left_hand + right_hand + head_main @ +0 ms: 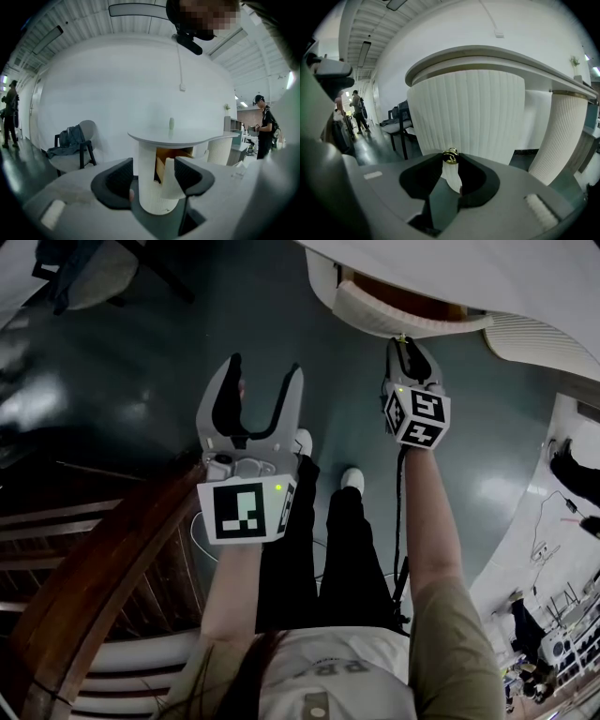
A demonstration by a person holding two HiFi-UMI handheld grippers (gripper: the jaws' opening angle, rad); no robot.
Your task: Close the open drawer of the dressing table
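Right gripper (pixel 451 162) is gripping the small brass knob (pixel 450 156) on the drawer (pixel 473 117). Its jaws are drawn narrow, with the tips pinching the knob from both sides. The drawer's ribbed white front is standing out from the dressing table (pixel 178 137), just under its counter top. The left gripper view is showing the wooden inside, so the drawer is sitting part open. Left gripper (pixel 153 168) is hovering in the air short of the dressing table, jaws spread wide, nothing between them, touching nothing. Both are being held above the dark floor (pixel 141 362).
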